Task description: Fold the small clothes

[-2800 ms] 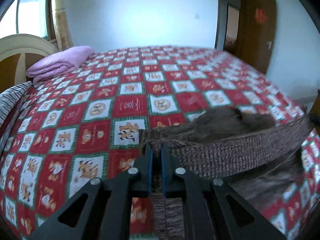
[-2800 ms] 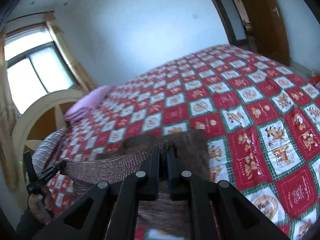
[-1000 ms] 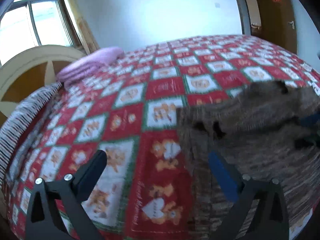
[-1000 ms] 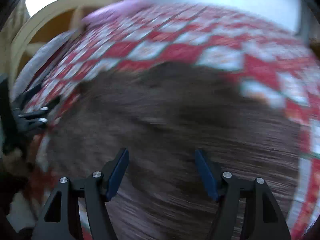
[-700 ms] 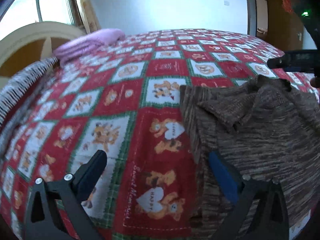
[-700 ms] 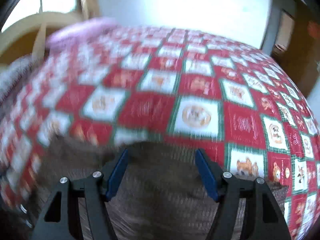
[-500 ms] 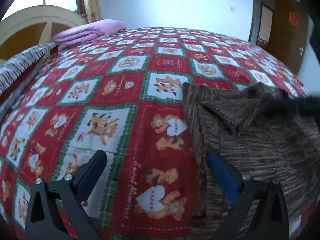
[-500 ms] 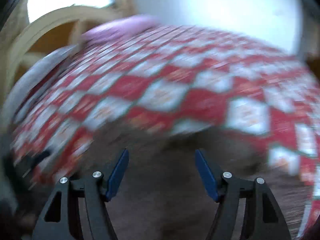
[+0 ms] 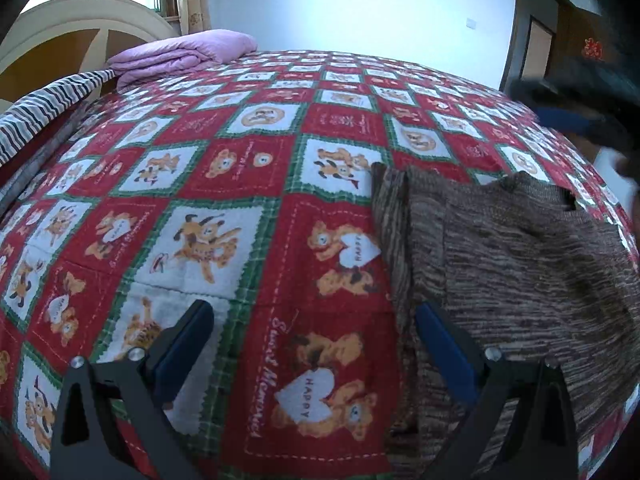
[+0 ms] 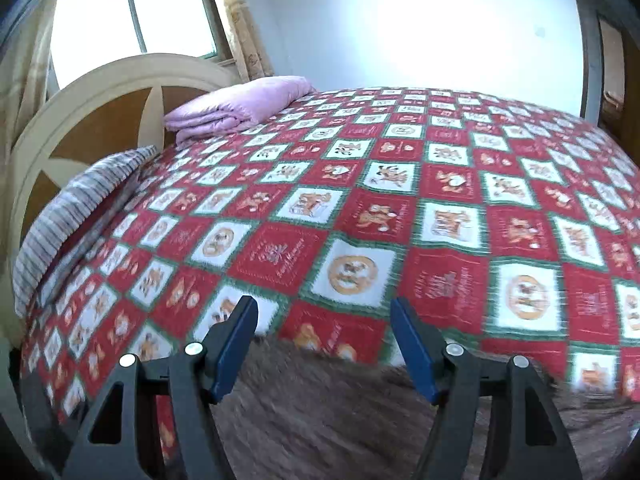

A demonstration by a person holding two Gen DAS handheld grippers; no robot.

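- I am holding my left gripper (image 9: 312, 344) low over the near edge of the bed (image 9: 240, 168), fingers spread wide and gripping nothing; its right finger (image 9: 444, 344) is lying over the left border of the brown knit garment (image 9: 520, 264), its left finger over bare quilt.
- My right gripper (image 10: 324, 344) is hanging released too, fingers wide apart, over the far edge of the garment (image 10: 320, 420), which is blurring beneath it.
- The garment is lying on the quilt at the near side of the bed, well apart from the purple folded blanket (image 9: 180, 54) at the head end.
- In the left wrist view its long axis is running away from me across the bed. A ribbed band is running along its left border, and the far end is showing a dark opening that I am taking for the neck; I cannot tell this for sure.
- A flap of the knit seems to be lying doubled over on top, so I am judging that one fold is already laid and the next grasp is being chosen.
- To do this well, I am planning to pinch both layers at a corner or edge, not one loose layer, and to grip at matching points with both grippers so the edge lifts level.
- I am wary that the loose knit may stretch or drag on the quilt, so lifting it clear before carrying it over seems wise.
- Beyond the garment, the striped pillow (image 10: 76, 208) is lying beside the headboard (image 10: 120, 92).
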